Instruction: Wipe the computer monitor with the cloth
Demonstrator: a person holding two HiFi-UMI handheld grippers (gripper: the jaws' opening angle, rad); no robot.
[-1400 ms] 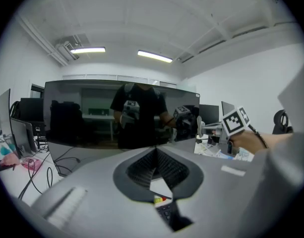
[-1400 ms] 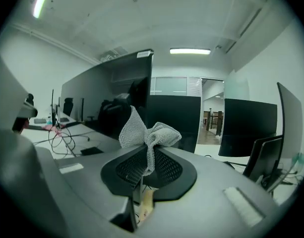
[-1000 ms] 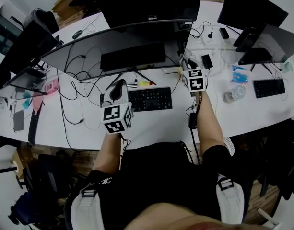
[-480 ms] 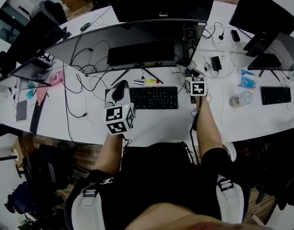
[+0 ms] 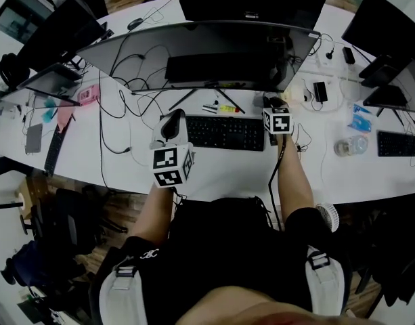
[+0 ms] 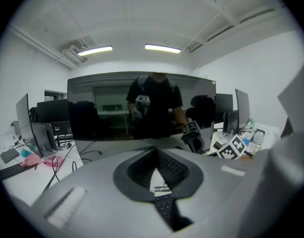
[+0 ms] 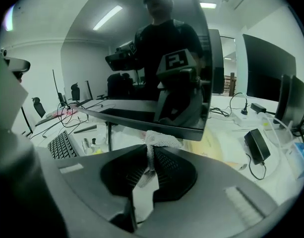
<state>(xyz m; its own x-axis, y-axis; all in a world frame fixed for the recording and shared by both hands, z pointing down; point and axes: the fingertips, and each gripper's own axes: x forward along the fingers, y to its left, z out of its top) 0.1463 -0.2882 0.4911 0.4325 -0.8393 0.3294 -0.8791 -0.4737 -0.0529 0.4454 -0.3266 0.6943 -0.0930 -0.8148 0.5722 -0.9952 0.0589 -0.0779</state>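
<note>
The wide curved dark monitor (image 5: pixel 207 49) stands across the back of the white desk (image 5: pixel 227 175). My right gripper (image 5: pixel 270 103) sits just below the monitor's lower right corner. In the right gripper view its jaws are shut on a small white cloth (image 7: pixel 161 139), whose bunched end lies just under the screen's bottom edge (image 7: pixel 156 127). My left gripper (image 5: pixel 170 123) hovers at the left end of the keyboard (image 5: pixel 225 133), well short of the screen. Its pads (image 6: pixel 142 170) meet at the tips with nothing between them; the monitor (image 6: pixel 142 108) fills the left gripper view ahead.
Loose cables (image 5: pixel 119 114) trail over the desk left of the keyboard. Pens and small items (image 5: pixel 219 107) lie by the monitor stand. A water bottle (image 5: pixel 349 145), chargers (image 5: pixel 320 91) and other monitors (image 5: pixel 386 26) crowd the right; more screens (image 5: pixel 58 39) stand at the left.
The head view has shifted, so the monitor shows lower and more fully. Both grippers keep nearly the same places by the keyboard; the right one still holds the cloth.
</note>
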